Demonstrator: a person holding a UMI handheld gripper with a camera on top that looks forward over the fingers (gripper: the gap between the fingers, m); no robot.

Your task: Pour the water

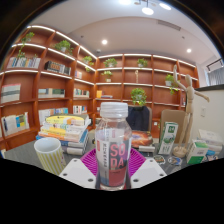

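A clear plastic soda-water bottle (112, 143) with a white cap and a pink-and-blue label stands upright between my fingers, held above the desk. My gripper (112, 163) is shut on the bottle, both magenta pads (92, 161) pressing its sides. A pale green ribbed cup (49, 155) stands on the desk just left of the fingers, its mouth open upward.
Stacked books (65, 130) lie beyond the cup. A cardboard box (174, 127) and small cartons (203, 150) sit to the right, with a potted plant (138, 98) behind the bottle. Orange bookshelves (45, 80) line the walls.
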